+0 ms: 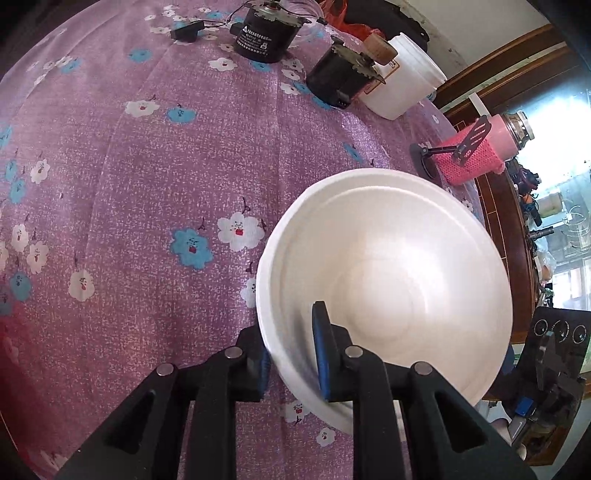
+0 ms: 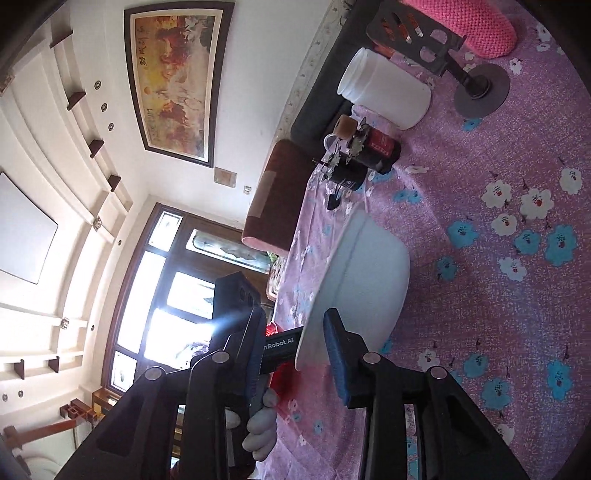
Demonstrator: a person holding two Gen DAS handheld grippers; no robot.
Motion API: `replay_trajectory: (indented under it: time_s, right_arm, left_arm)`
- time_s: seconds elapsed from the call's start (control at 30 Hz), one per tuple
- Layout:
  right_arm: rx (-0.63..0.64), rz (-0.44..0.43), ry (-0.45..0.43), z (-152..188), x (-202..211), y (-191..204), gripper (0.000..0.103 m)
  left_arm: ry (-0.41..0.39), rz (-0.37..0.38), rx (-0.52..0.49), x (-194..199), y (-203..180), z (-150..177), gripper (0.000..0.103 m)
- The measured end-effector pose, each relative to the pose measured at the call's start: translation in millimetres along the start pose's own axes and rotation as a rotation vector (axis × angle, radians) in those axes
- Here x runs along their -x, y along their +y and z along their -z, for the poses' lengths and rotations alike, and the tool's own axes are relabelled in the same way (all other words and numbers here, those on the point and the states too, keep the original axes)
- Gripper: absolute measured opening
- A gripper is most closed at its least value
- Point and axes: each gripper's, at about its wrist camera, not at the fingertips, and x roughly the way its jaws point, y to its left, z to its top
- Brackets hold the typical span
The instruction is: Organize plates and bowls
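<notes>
A white bowl (image 1: 388, 273) is held tilted above the purple flowered tablecloth (image 1: 147, 166). My left gripper (image 1: 291, 350) is shut on its near rim, one blue pad inside the bowl and one outside. In the right wrist view the same bowl (image 2: 369, 280) shows edge-on. My right gripper (image 2: 295, 354) straddles its rim with a gap on the left side, so the jaws stand open around the rim. The left gripper's black body (image 2: 236, 295) and a gloved hand (image 2: 258, 432) show behind it.
At the table's far edge stand two black motors (image 1: 266, 33) (image 1: 340, 74), a white plastic jar (image 1: 402, 77), a pink knitted bottle (image 1: 476, 155) and a black phone stand (image 1: 428, 158). The table edge runs just right of the bowl.
</notes>
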Motion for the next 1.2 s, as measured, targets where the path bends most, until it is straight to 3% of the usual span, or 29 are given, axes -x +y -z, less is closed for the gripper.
replay_trajectory:
  time_s: [0.1, 0.2, 0.27, 0.33, 0.4, 0.63, 0.77, 0.8, 0.83, 0.9, 1.0, 1.2]
  right_arm:
    - [-0.003, 0.062, -0.039, -2.9, 10.5, -5.2, 0.037]
    - [0.009, 0.179, -0.085, -4.6, 18.4, -8.9, 0.038]
    - [0.005, 0.242, -0.114, -5.4, 22.4, -12.1, 0.038]
    - [0.005, 0.300, -0.137, -4.8, 27.4, -14.9, 0.038]
    - [0.030, 0.366, -0.155, -4.4, 28.6, -13.3, 0.038]
    - [0.060, 0.457, -0.161, -2.0, 23.0, -15.1, 0.038]
    - [0.079, 0.484, -0.138, 0.9, 13.3, -15.8, 0.038]
    - [0.085, 0.491, -0.131, 1.9, 9.3, -15.1, 0.038]
    - [0.089, 0.495, -0.126, 3.0, 6.8, -14.6, 0.038]
    - [0.103, 0.513, -0.116, 5.3, 1.2, -14.5, 0.032]
    - [0.117, 0.561, -0.133, 6.8, 1.2, -15.0, 0.013]
    - [0.183, 0.491, -0.155, 14.6, -0.1, 5.4, 0.011]
  left_arm:
    - [-0.004, -0.002, -0.007, 2.5, -2.0, 1.5, 0.018]
    - [-0.022, -0.014, -0.021, 7.9, -4.1, 2.9, 0.018]
    - [-0.037, -0.016, -0.030, 12.2, -4.9, 3.1, 0.023]
    - [-0.056, -0.012, -0.034, 15.8, -5.4, 2.7, 0.043]
    - [-0.083, -0.012, -0.035, 18.1, -6.7, 1.1, 0.053]
    - [-0.117, -0.081, -0.123, 4.2, -35.3, -4.8, 0.055]
    - [-0.136, -0.166, -0.185, -7.7, -51.4, -1.8, 0.055]
    - [-0.135, -0.186, -0.198, -10.7, -53.6, -1.3, 0.052]
    - [-0.136, -0.198, -0.203, -13.8, -54.7, -1.1, 0.032]
    - [-0.135, -0.230, -0.215, -16.2, -56.2, 1.4, 0.009]
    - [-0.168, -0.246, -0.230, -8.6, -55.7, 7.8, 0.006]
    - [-0.311, -0.331, -0.311, 35.6, -65.9, 32.9, 0.009]
